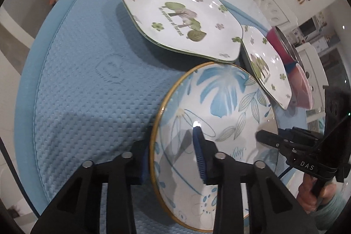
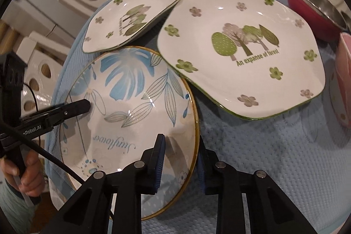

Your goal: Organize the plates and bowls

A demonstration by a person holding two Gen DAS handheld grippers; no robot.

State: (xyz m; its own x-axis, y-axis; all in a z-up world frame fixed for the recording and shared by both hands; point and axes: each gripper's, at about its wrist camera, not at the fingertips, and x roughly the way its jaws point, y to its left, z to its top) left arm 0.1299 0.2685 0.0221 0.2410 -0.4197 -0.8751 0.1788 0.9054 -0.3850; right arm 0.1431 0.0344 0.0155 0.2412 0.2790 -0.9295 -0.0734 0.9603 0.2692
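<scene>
The blue-leaf plate [image 1: 219, 115] lies between both pairs of jaws at once, resting on the blue mat [image 1: 83, 84] with its gold rim caught at two opposite edges. The left gripper [image 1: 173, 155] straddles the rim nearest it: one finger sits outside and under the edge, the other pad presses on the painted face inside, so its jaws are clamped on the plate. The right gripper [image 2: 179, 159] does the same on the opposite rim, one pad on the face beside the "Sunflower" lettering, the other outside the edge, closed tight on it.

Being round, the plate has no long axis; the line that matters runs from one grip to the other, straight across its middle. Neither hand is nearer, since both already hold it.

Beyond the fingertips, the far rim of the plate tucks under the edges of two forest plates, a larger one [image 2: 245, 54] and a smaller one [image 2: 131, 14]. A red bowl [image 2: 311, 12] and a pink bowl [image 2: 344, 80] stand past the larger one.

I judge the coming lift needs both hands rising level and drawing the plate back toward the jaws, or that overlap will drag the forest plates.
</scene>
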